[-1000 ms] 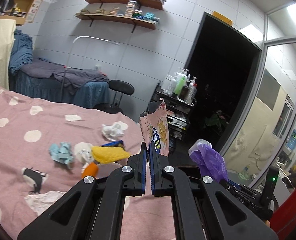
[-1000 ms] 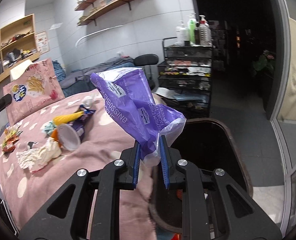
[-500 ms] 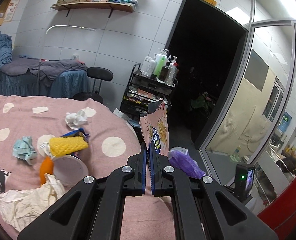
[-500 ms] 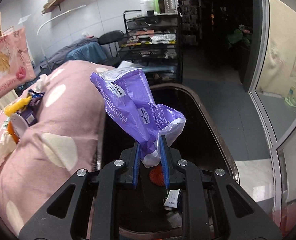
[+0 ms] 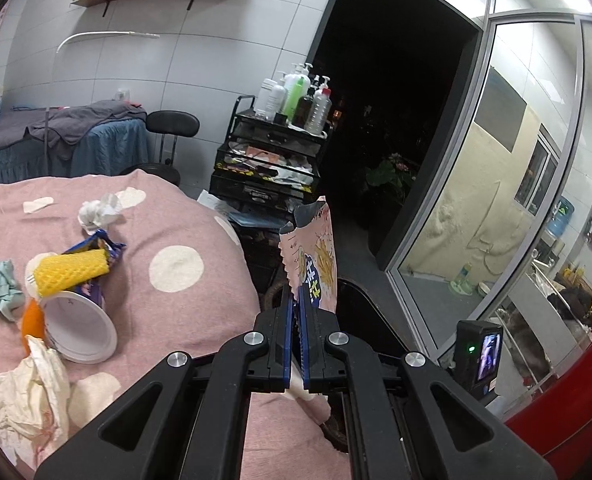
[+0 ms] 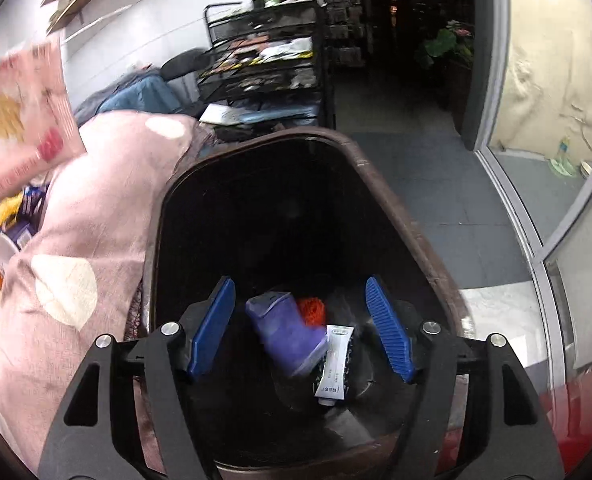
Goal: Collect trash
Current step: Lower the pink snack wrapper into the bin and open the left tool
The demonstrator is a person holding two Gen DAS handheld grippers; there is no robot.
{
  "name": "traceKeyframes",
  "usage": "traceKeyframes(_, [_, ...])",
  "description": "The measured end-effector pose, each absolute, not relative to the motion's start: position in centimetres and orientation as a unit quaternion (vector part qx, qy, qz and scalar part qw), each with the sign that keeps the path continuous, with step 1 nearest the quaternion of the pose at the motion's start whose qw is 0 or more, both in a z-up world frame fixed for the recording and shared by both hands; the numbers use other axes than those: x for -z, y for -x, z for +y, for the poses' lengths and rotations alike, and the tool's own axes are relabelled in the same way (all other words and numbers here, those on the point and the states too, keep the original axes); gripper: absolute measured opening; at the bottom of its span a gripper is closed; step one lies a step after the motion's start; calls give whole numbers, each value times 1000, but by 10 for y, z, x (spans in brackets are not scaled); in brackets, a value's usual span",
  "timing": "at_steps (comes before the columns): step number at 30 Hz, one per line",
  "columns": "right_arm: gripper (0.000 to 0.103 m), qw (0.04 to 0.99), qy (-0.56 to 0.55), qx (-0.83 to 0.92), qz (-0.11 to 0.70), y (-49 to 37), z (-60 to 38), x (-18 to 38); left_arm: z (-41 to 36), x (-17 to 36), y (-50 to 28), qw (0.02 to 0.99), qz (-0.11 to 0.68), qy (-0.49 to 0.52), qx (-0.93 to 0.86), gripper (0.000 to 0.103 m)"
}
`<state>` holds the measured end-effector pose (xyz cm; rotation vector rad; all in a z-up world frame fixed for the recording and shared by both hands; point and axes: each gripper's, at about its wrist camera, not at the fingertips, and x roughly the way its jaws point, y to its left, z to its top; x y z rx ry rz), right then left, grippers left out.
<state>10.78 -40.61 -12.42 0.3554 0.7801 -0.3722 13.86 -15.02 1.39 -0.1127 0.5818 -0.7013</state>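
My left gripper is shut on a pink snack bag, held upright at the bed's edge; the bag also shows in the right wrist view. My right gripper is open and empty above the dark trash bin. The purple wrapper lies inside the bin beside a white tube and a red item. On the pink spotted bedcover lie a yellow foam net, a white cup, blue tissue and crumpled white paper.
A black trolley with bottles stands beyond the bed. A black stool and a blue-covered bed stand at the back wall. A glass door is to the right. The bin's rim shows at the bed's edge.
My right gripper has opened over the bin and the purple wrapper has dropped inside. My left gripper has swung right towards the bin, still holding the pink bag.
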Motion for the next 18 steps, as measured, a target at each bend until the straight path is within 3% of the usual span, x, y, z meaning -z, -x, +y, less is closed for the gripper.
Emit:
traceKeyframes(8, [79,891,-199,239,330,-83,-434,101,-180,-5,-140,886,298,39,354,4])
traceKeyframes(18, [82,883,-212,287,304,-67,-463,83,-215,11,-146,873,328,7,361,4])
